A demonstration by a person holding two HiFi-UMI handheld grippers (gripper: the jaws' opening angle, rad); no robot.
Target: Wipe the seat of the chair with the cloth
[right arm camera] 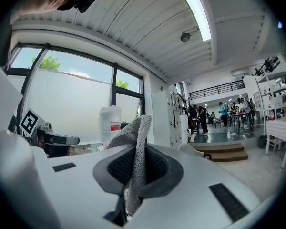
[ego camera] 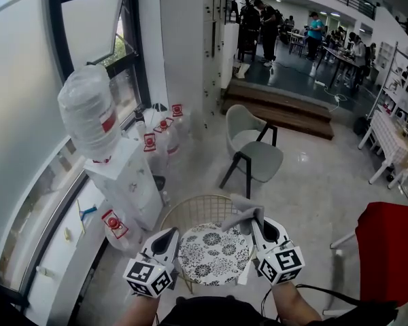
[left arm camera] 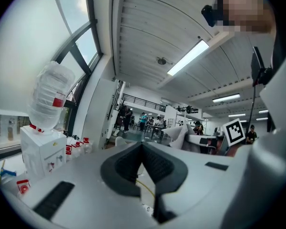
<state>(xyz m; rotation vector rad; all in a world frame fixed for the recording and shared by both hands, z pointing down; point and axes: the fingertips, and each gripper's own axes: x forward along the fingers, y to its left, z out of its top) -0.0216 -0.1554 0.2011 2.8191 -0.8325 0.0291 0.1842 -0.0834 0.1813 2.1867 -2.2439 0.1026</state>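
Below me in the head view stands a chair with a round floral seat [ego camera: 211, 251] and a gold wire back [ego camera: 196, 212]. My right gripper [ego camera: 254, 225] is shut on a grey cloth [ego camera: 244, 214], held over the seat's far right edge. In the right gripper view the cloth [right arm camera: 136, 149] stands pinched between the jaws of the right gripper [right arm camera: 135, 163] and sticks up past them. My left gripper [ego camera: 171, 236] hovers over the seat's left edge. In its own view the left gripper [left arm camera: 143, 149] is shut with nothing between the jaws.
A white water dispenser [ego camera: 126, 178] with an upturned bottle [ego camera: 88, 114] stands left by the window, with spare bottles [ego camera: 164, 129] behind it. A grey chair [ego camera: 256, 153] is ahead, a red chair [ego camera: 390, 251] at the right, and wooden steps [ego camera: 285, 107] farther off.
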